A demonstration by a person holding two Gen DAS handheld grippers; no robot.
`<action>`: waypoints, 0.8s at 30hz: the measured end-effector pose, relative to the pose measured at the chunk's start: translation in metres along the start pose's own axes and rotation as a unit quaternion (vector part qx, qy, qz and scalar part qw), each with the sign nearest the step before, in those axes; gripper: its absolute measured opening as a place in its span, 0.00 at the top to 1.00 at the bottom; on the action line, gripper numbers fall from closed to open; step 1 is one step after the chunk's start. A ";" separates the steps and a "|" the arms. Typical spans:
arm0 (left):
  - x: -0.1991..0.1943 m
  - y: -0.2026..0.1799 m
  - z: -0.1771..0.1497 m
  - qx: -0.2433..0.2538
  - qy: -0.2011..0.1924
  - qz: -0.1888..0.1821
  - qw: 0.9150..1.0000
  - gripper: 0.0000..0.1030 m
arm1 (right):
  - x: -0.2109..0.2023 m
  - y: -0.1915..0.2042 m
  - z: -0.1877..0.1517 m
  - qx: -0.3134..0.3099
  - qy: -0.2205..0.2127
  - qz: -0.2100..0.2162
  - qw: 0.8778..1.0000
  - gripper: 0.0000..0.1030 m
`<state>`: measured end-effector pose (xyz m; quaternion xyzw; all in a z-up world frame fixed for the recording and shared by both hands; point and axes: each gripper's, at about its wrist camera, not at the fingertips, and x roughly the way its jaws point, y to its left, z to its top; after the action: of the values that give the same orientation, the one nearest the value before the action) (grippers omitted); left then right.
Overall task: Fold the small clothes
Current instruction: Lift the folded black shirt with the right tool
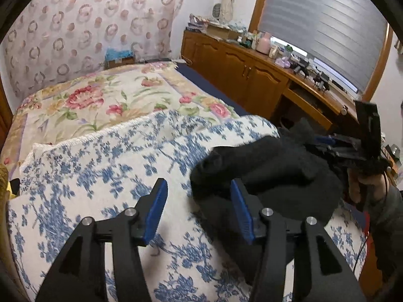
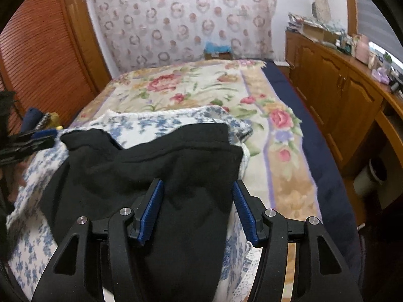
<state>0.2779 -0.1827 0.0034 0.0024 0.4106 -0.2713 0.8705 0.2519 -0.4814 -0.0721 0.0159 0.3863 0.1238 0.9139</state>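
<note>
A black garment (image 1: 267,173) lies bunched on a blue-and-white floral cloth (image 1: 100,166) spread over the bed. My left gripper (image 1: 199,188) is open at the garment's left edge. Its right finger (image 1: 239,201) is against the black fabric and its left finger (image 1: 158,198) is over the cloth. The right gripper (image 1: 347,148), held by a hand, shows at the garment's far side. In the right wrist view the black garment (image 2: 151,166) lies partly folded. My right gripper (image 2: 197,188) stands open above it, with fabric beneath the gap and the pads not pressing it.
The bed carries a floral blanket (image 1: 100,95) behind the cloth. A wooden cabinet (image 1: 239,75) with clutter on top runs along the right, under a window blind (image 1: 327,30). A louvred wooden door (image 2: 37,58) stands at the left. A dark blue sheet edge (image 2: 309,130) borders the bed.
</note>
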 end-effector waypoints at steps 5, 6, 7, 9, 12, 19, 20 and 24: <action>0.023 -0.009 -0.004 0.008 0.029 -0.002 1.000 0.50 | -0.010 -0.005 0.000 0.015 -0.018 0.000 1.000 0.43; 0.029 -0.010 -0.003 0.009 0.033 -0.003 0.999 0.50 | -0.012 -0.004 0.001 0.014 -0.023 -0.005 1.000 0.43; 0.032 -0.011 -0.003 0.010 0.037 -0.003 0.999 0.50 | -0.015 -0.004 0.002 0.015 -0.025 -0.007 1.000 0.43; 0.040 -0.012 -0.002 0.008 0.044 0.002 0.999 0.50 | -0.020 -0.004 0.002 0.024 -0.020 0.009 0.999 0.42; 0.049 -0.010 -0.001 0.000 0.055 -0.003 0.998 0.50 | -0.019 -0.001 -0.001 0.033 -0.006 0.021 0.999 0.32; 0.057 -0.007 -0.005 -0.009 0.061 -0.010 0.998 0.49 | 0.010 0.007 -0.014 0.037 0.043 0.040 0.998 0.31; 0.057 -0.007 -0.004 -0.009 0.061 -0.010 0.998 0.49 | 0.013 0.006 -0.015 0.045 0.046 0.049 0.997 0.31; 0.059 -0.007 -0.004 -0.013 0.058 -0.022 0.998 0.50 | 0.018 0.007 -0.017 0.054 0.049 0.074 0.995 0.30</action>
<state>0.3022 -0.2155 -0.0394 -0.0027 0.4642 -0.2846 0.8387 0.2502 -0.4717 -0.0955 0.0880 0.4346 0.1701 0.8800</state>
